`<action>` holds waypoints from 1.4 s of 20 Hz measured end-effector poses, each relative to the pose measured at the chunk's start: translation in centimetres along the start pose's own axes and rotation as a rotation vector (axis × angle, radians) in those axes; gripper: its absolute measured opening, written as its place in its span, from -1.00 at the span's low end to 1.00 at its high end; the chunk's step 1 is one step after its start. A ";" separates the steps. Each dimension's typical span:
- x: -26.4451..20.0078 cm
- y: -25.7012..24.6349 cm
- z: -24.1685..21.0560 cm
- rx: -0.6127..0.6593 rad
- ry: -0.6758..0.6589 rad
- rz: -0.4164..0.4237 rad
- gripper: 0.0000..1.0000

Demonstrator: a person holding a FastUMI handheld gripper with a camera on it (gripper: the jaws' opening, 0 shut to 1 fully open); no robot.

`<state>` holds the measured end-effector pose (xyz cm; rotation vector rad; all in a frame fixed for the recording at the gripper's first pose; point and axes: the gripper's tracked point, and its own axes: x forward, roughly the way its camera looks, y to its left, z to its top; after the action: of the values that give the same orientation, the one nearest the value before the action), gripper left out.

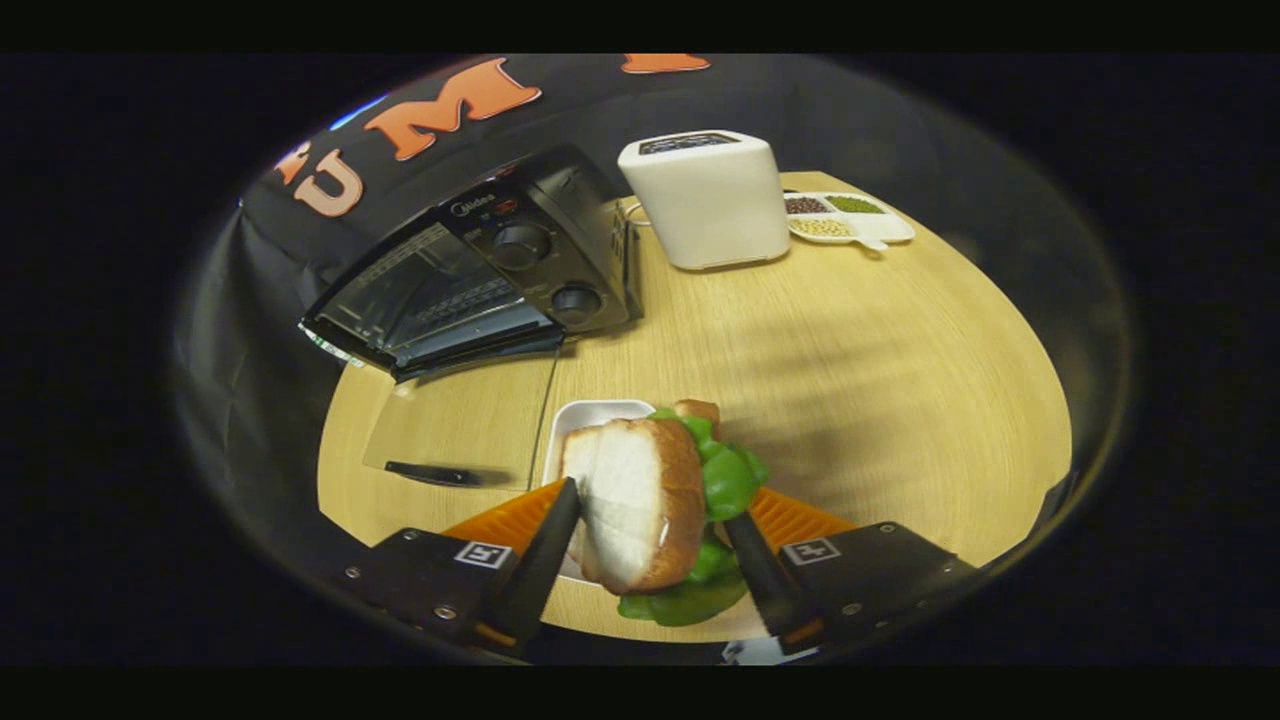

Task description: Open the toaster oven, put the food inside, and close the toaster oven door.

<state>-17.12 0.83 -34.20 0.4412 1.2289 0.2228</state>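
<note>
The black toaster oven stands at the back left of the wooden table, tilted in my view. Its glass door is swung down flat over the table, with the black handle at its near edge. My gripper is shut on a sandwich of white bread and green lettuce, one finger on each side. The sandwich hangs tilted just above a small white plate, well short of the oven's opening.
A white pop-up toaster stands to the right of the oven at the back. Beside it lies a white divided dish with beans and grains. Bare wood stretches to the right of my fingers.
</note>
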 end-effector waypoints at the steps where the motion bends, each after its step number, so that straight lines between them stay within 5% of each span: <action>1: 0.1 0.3 0.1 -0.003 0.003 0.001 0.46; 6: -0.5 1.5 0.5 0.076 0.022 0.031 -0.22; 8: -1.1 1.6 0.7 0.078 0.021 0.022 -0.31; 14: -4.2 3.5 4.1 0.050 -0.057 0.039 -0.33; 28: -1.0 17.7 10.0 0.193 -0.166 0.364 -0.32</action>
<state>-6.78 14.17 -22.85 0.8367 1.0048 0.3712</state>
